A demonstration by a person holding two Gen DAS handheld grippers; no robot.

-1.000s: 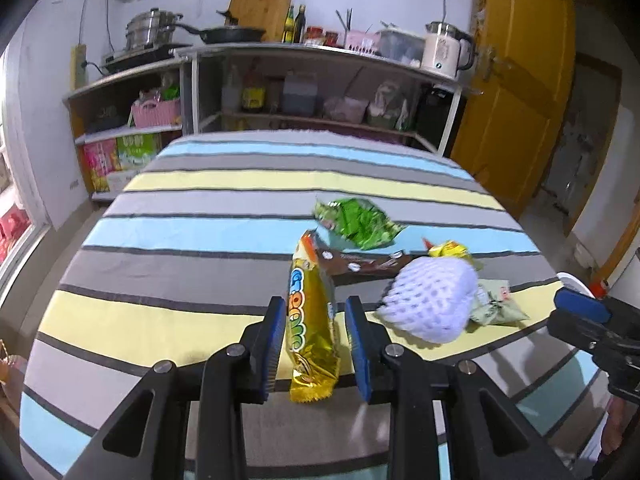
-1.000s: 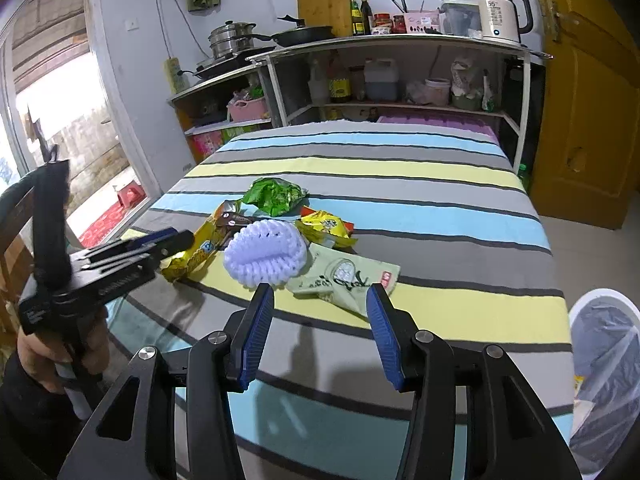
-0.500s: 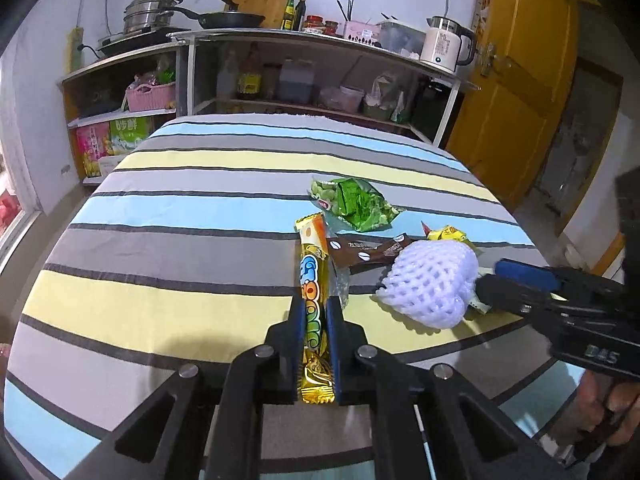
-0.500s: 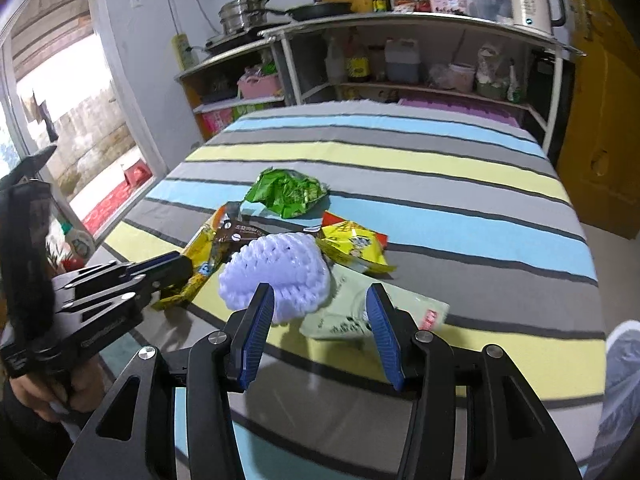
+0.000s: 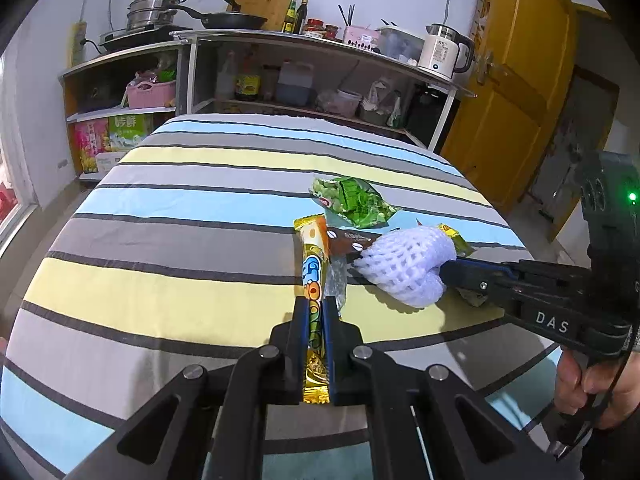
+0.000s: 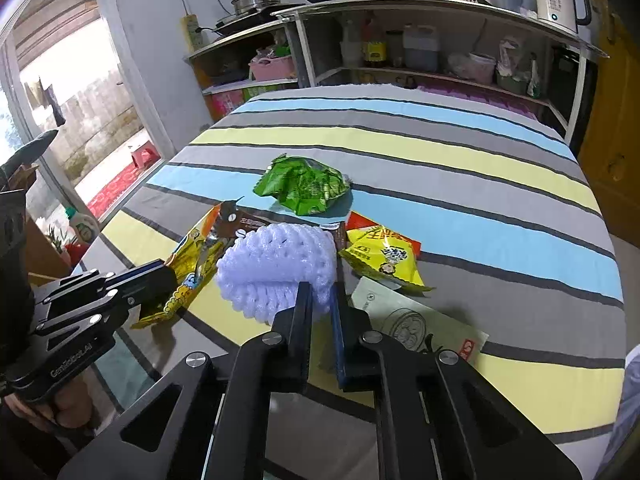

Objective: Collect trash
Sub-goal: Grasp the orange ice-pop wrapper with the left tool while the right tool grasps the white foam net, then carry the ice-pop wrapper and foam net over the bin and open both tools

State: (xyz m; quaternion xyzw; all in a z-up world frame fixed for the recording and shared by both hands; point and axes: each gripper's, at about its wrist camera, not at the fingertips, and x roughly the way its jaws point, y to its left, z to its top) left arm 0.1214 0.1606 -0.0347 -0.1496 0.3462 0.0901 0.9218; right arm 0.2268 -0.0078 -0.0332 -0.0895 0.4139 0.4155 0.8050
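My left gripper point(image 5: 315, 312) is shut on a long yellow snack wrapper point(image 5: 313, 276) that lies on the striped table; it also shows in the right wrist view point(image 6: 188, 268). My right gripper point(image 6: 320, 296) is shut on the near edge of a white foam fruit net point(image 6: 276, 268), which the left wrist view point(image 5: 404, 268) shows too. A green crumpled packet point(image 6: 304, 184), a brown wrapper point(image 5: 352, 240), a yellow packet point(image 6: 380, 256) and a pale flat sachet point(image 6: 416, 324) lie around them.
The table point(image 5: 180, 216) has a striped cloth. Shelves with pots, bottles and a kettle point(image 5: 440, 52) stand behind it. A yellow door point(image 5: 516, 92) is at the right. A white bin bag edge point(image 6: 628, 392) shows at the table's right side.
My left gripper has closed on the yellow wrapper. My right gripper has moved forward to the foam net and closed on it.
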